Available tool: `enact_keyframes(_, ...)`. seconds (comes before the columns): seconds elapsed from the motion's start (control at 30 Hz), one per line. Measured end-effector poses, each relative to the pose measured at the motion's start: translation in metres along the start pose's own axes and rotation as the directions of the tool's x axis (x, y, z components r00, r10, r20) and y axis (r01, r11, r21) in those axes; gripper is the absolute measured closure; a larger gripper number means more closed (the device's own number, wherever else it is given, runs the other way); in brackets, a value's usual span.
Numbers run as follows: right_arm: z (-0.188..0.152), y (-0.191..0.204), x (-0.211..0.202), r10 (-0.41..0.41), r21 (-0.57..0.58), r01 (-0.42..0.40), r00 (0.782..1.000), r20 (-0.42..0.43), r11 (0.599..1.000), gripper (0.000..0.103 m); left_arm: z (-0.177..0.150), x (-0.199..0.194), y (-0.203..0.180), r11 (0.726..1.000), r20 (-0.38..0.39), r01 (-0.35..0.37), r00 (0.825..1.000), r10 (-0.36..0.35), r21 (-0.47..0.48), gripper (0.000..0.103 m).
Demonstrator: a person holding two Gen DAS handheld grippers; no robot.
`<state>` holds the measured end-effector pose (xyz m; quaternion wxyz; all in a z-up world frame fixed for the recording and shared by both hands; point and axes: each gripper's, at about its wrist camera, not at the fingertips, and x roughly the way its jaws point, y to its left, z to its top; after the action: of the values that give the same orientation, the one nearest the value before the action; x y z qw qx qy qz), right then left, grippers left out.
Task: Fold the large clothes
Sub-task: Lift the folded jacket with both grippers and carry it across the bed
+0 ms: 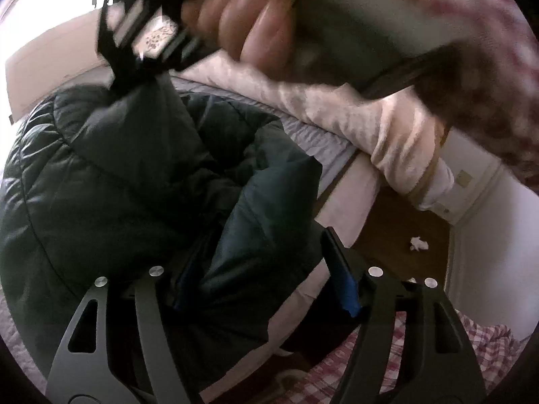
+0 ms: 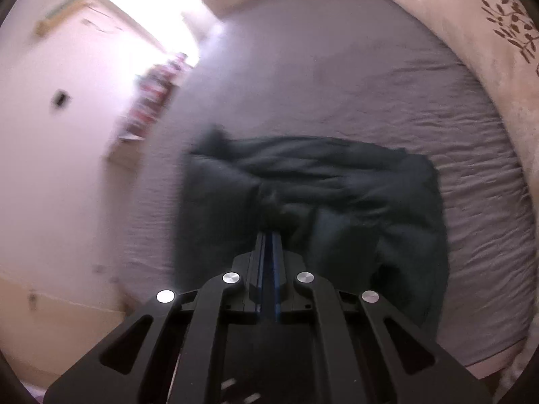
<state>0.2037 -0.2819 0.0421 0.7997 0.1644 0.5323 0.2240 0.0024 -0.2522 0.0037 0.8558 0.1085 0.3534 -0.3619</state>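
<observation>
Here's the dark puffer jacket (image 1: 111, 181) spread over the grey bed sheet (image 2: 353, 77), and both tools are on it. From the right wrist camera, the right tongs (image 2: 269, 232) are pressed together with their blue-lined fingers nearly touching, pinching a bunched fold of the jacket (image 2: 320, 198) at the tips. The fabric gathers into a knot right where the tips meet, with the rest of the coat lying rumpled beyond and to the right.

Over to the left wrist camera: the left tongs (image 1: 266, 276) are spread wide, a thick section of the jacket sitting in the gap between the fingers. The blue pad on one finger (image 1: 347, 289) shows clear of the fabric, at the edge of the bed. Up top in this view, the other tool (image 1: 141, 43) pulls a peak of jacket upward, a hand (image 1: 249, 10) wrapped around its handle, blurred.

A pale pink blanket (image 1: 363, 118) lies bunched along the far side of the bed. Wooden floor (image 1: 397, 229) shows beyond, with a white crumpled scrap (image 1: 418, 243) on it.
</observation>
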Motion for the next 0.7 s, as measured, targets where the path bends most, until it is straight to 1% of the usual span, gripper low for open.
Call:
enact_keyframes(0.07,0.005,-0.008,0.016,-0.032,0.011,0.032,0.999,-0.022,0.999,0.103,-0.001,0.003,-0.001,1.0,0.0,0.019,1.0,-0.019,0.005,0.035)
enact_keyframes(0.13,-0.001,-0.025,0.025,-0.058,0.029,0.059,0.998,-0.032,0.998,0.103,-0.004,0.007,-0.004,0.999,-0.003,0.027,1.0,-0.027,0.023,0.034)
enact_keyframes(0.2,-0.005,-0.037,0.036,-0.047,0.05,0.049,0.998,-0.048,0.998,0.103,-0.006,0.011,-0.008,0.998,-0.007,0.032,0.999,-0.032,0.053,0.034)
enact_keyframes(0.3,-0.009,-0.048,0.051,-0.035,0.058,0.038,0.998,-0.055,0.998,0.103,-0.008,0.015,-0.009,0.997,-0.014,0.043,0.999,-0.043,0.058,0.034)
enact_keyframes(0.4,-0.012,-0.05,0.059,-0.049,0.028,0.05,0.998,-0.046,0.998,0.103,-0.006,0.016,-0.008,0.996,-0.025,0.062,0.998,-0.06,0.057,0.034)
enact_keyframes(0.47,-0.015,-0.056,0.06,-0.05,0.015,0.051,0.998,-0.032,0.999,0.103,-0.001,0.013,-0.005,0.995,-0.042,0.094,0.995,-0.092,0.041,0.034)
enact_keyframes(0.6,-0.016,-0.059,0.058,-0.04,0.018,0.04,0.999,-0.019,0.999,0.103,0.007,-0.003,0.004,0.983,-0.065,0.182,0.981,-0.184,-0.028,0.034)
enact_keyframes(0.7,-0.017,-0.057,0.054,-0.048,0.025,0.048,0.999,-0.018,0.999,0.103,0.01,-0.02,0.01,0.975,-0.059,0.214,0.974,-0.217,-0.058,0.033)
